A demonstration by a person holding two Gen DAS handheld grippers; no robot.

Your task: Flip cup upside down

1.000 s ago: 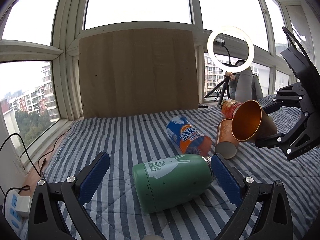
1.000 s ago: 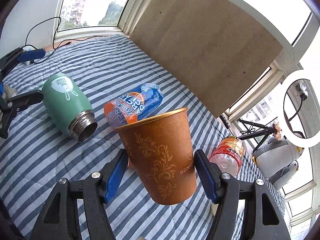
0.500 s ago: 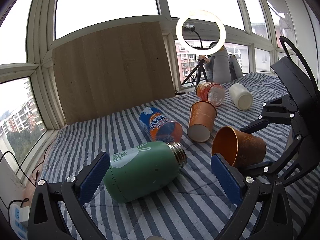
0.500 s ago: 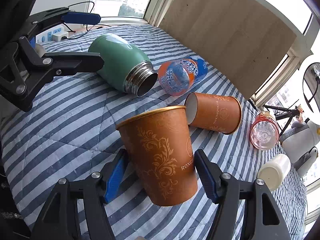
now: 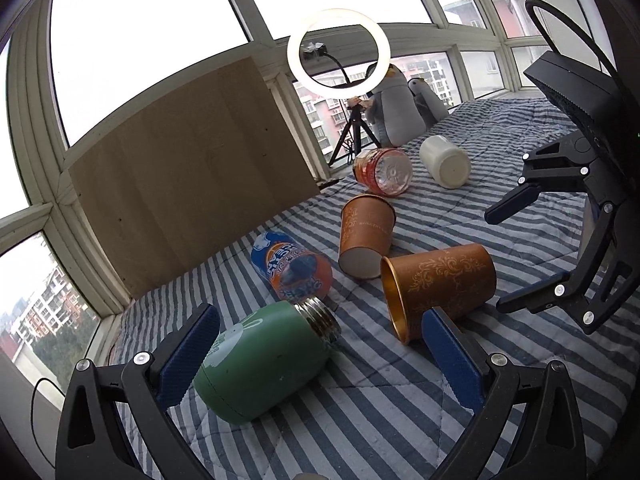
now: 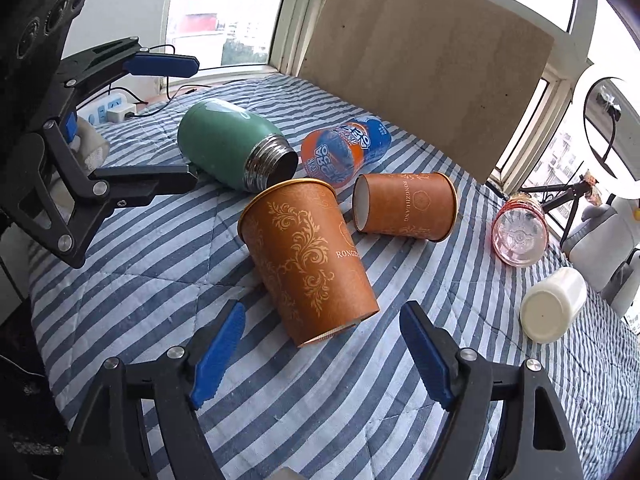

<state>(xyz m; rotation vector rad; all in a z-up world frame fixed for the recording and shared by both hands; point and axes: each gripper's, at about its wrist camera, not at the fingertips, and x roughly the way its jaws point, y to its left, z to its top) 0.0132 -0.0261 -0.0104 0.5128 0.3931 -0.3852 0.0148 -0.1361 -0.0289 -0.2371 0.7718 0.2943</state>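
Your right gripper [image 6: 320,356] has its jaws apart around the orange paper cup [image 6: 308,256], lying sideways on the striped bed [image 6: 160,264]; your left gripper [image 5: 320,356] is spread too.

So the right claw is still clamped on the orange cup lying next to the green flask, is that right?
Not quite. The right claw is open, its fingers clear of the orange cup. The right wrist view shows it. The cup does lie on its side next to the green flask.
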